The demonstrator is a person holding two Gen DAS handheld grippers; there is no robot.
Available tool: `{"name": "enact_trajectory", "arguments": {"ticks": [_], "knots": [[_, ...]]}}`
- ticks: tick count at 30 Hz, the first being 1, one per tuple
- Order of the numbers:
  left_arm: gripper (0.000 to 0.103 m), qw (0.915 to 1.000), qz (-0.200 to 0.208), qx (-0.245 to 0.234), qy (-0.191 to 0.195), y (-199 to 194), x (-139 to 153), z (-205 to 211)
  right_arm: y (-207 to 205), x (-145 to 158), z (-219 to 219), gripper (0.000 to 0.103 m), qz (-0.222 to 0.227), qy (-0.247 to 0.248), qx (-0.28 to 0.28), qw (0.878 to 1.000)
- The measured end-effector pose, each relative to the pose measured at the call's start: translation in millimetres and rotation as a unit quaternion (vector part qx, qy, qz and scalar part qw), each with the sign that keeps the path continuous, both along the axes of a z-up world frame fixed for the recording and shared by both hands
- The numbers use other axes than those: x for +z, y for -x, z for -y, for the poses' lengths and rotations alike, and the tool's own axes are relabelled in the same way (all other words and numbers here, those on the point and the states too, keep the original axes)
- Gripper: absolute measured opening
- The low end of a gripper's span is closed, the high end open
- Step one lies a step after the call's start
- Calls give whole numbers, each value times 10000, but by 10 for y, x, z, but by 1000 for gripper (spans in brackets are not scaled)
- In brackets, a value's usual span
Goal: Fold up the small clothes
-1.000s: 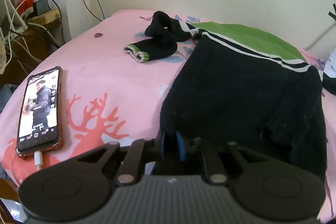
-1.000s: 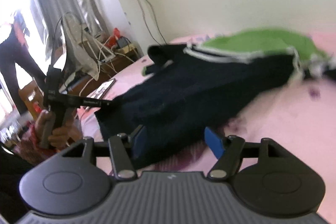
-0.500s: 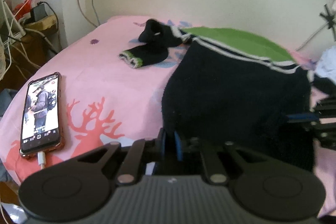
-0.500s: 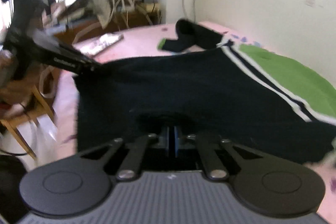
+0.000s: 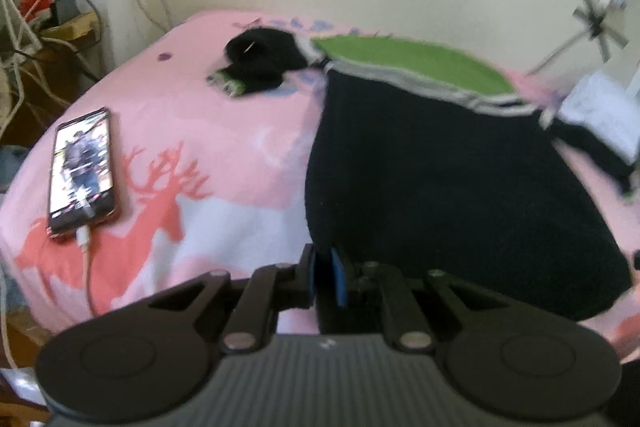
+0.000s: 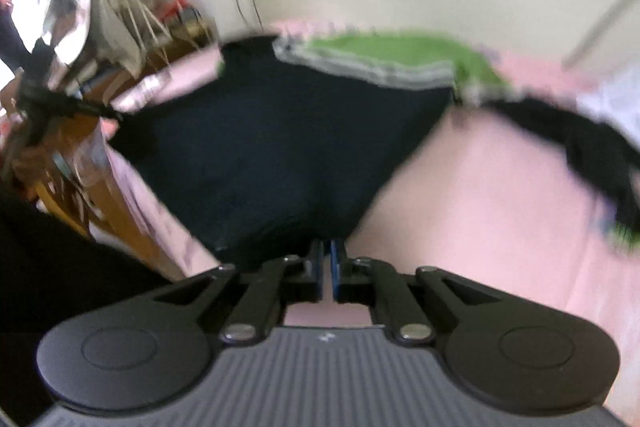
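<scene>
On the bed lies the sweater, spread flat with its long axis running from the near hem to the far green yoke (collar end toward the wall). The step in hand looks like gripping the hem for the first fold. Both the left tongs and right tongs are clamped on hem corners, so the next move likely calls for lifting both together toward the yoke.

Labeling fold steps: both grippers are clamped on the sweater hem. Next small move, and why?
Probably lift the hem and carry it forward toward the green yoke. The left gripper and right gripper each pinch a near corner of the black sweater, which lies spread flat on the pink bedsheet, unfolded.
</scene>
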State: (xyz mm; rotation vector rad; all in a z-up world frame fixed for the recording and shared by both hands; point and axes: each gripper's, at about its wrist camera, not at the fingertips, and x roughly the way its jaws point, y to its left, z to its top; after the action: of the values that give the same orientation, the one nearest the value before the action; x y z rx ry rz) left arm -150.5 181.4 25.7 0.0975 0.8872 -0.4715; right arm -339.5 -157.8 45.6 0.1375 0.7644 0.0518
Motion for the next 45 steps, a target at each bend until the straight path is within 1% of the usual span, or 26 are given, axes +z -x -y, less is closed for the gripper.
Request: {"name": "enact_trajectory", "arguments": {"ticks": [2,4,6,7,8,9,10,11,13,14,15,17,19,20,23,25,29,32,35,36,37,38,40,41,43,45], "knots": [[13,9997,-83,189,-162,-54,-81,-45,45,-157,84,0,-224,-89,99,9997],[13,9988,-56,443,-191,-107,-81,-152,68,-137,224,0,-157,78,-197,9997],[13,9976,39,673,-128,-162,-19,-258,57,41,419,0,258,-123,-571,9980],[16,9968,85,794,-67,-194,16,-308,22,137,482,2,494,-274,-650,9963],[21,9957,138,921,2,-232,55,-363,-57,240,515,7,739,-369,-690,9942],[22,9947,184,1010,50,-261,86,-401,-154,301,509,35,893,-373,-699,9929],[26,9939,235,1077,90,-281,110,-432,-289,363,469,60,1024,-321,-705,9917],[31,9931,295,1126,125,-287,130,-467,-430,399,412,68,1096,-251,-669,9914],[36,9917,445,1201,133,-276,153,-539,-776,441,248,66,1093,-205,-262,9935],[36,9907,531,1247,107,-264,157,-576,-981,465,107,64,1032,-50,35,9946],[36,9895,615,1303,87,-249,163,-627,-1153,492,-33,57,997,169,294,9944],[36,9870,744,1415,135,-227,177,-755,-1582,558,-410,49,966,673,933,9887],[37,9845,855,1503,293,-203,196,-914,-1951,627,-790,26,1003,1036,1586,9767],[38,9830,916,1541,391,-191,199,-985,-2173,664,-1008,22,1051,1218,1961,9673],[40,9789,1041,1613,693,-165,194,-1151,-2727,644,-1613,21,1191,1562,2785,9401],[41,9776,1074,1591,862,-164,172,-1223,-3138,526,-1916,21,1092,1645,3041,9320],[44,9770,1158,1539,913,-150,109,-1308,-3940,183,-2373,25,731,1911,3162,9264],[48,9767,1178,1549,910,-175,65,-1387,-4337,-8,-2512,27,415,1805,3128,9316],[48,9763,1118,1626,892,-237,30,-1451,-4622,-155,-2538,26,132,1961,2927,9358],[48,9760,1101,1656,889,-260,23,-1469,-4704,-182,-2486,21,64,1798,2880,9406],[48,9757,1084,1683,891,-281,19,-1487,-4771,-178,-2443,8,-42,1582,2845,9455],[48,9753,1071,1709,900,-298,15,-1509,-4832,-157,-2410,5,-115,1476,2743,9502],[48,9744,1049,1757,926,-329,6,-1543,-4888,-46,-2376,2,-200,1075,2633,9585],[48,9740,1039,1777,942,-343,2,-1552,-4902,37,-2386,2,-115,895,2631,9605],[48,9736,986,1812,973,-375,-6,-1545,-4934,332,-2428,2,172,271,2665,9633],[48,9738,933,1825,989,-394,-13,-1514,-4970,711,-2484,2,568,-387,2765,9586]]}}
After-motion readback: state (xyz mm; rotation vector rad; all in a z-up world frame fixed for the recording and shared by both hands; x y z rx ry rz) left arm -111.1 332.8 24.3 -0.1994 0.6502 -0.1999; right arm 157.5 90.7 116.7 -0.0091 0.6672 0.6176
